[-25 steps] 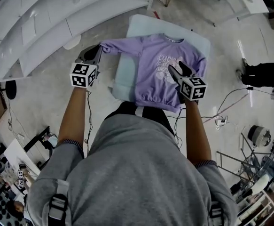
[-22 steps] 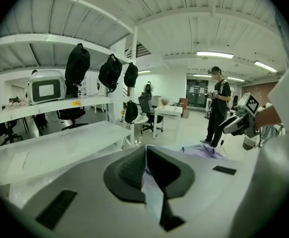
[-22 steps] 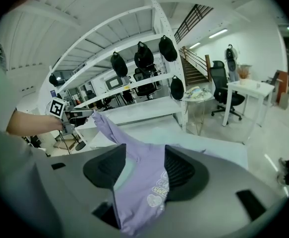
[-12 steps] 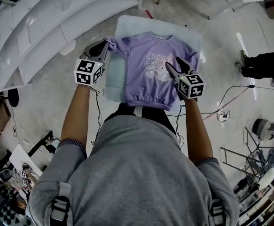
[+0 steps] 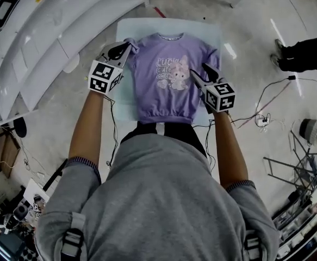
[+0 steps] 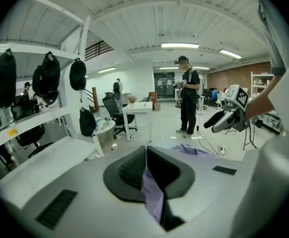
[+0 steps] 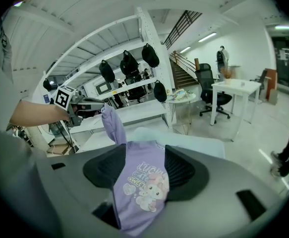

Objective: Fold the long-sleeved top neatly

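Lavender long-sleeved top (image 5: 166,86) lies front-up on the pale worktop (image 5: 126,99), its cartoon print and lettering showing. The sleeve (image 7: 111,125) on the person's left rises off the top's body, its end pinched in the left claw (image 5: 126,47), whose jaws press together on a fold of the cloth. The pads hide how much fabric sits inside. The right claw (image 5: 199,73) hangs over the top's right side, jaws moderately apart, gripping nothing. The other sleeve is hard to make out beneath that claw. The person's body cuts off the worktop's near edge just below the top's hem.
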`<action>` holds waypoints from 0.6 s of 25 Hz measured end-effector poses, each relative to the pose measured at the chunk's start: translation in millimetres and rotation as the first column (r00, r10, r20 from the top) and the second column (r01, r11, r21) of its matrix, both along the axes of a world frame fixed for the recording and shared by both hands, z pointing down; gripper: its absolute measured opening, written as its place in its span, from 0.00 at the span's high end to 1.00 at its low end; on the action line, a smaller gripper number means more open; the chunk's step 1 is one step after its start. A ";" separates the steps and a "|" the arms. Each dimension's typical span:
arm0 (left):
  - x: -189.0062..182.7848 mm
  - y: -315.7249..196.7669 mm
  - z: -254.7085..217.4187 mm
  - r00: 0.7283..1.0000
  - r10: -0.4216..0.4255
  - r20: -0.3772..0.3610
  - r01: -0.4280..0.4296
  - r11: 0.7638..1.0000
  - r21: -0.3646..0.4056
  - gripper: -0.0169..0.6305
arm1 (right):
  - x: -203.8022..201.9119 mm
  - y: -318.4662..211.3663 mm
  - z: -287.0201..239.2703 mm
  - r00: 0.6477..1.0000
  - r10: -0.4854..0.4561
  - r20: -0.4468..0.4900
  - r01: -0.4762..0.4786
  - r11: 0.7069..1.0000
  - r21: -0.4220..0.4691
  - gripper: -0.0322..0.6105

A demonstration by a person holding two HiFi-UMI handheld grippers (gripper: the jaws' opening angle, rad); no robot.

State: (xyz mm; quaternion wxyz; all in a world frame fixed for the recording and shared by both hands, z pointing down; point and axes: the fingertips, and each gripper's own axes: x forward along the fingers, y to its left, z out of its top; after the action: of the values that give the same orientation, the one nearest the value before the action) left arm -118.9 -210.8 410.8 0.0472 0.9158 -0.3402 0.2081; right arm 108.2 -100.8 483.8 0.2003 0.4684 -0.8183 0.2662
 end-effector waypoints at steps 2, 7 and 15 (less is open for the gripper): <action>20.3 -2.0 6.1 0.999 0.041 0.015 -0.041 0.999 -0.010 0.93 | 11.9 3.1 4.6 1.000 0.016 0.004 -0.015 1.000 -0.009 0.54; 70.4 -5.3 31.3 0.990 0.134 0.053 -0.131 0.990 -0.052 0.93 | 41.0 11.3 18.7 0.999 0.053 0.010 -0.052 0.998 -0.036 0.54; 151.8 -6.4 89.1 0.969 0.229 0.088 -0.217 0.967 -0.131 0.93 | 86.5 29.0 43.3 0.995 0.096 0.012 -0.094 0.991 -0.094 0.54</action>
State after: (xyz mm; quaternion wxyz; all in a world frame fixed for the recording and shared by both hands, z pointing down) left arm 32.9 -217.2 499.8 0.0611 0.9320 -0.2236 0.2787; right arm 194.7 -71.8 527.2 0.2024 0.4946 -0.7833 0.3174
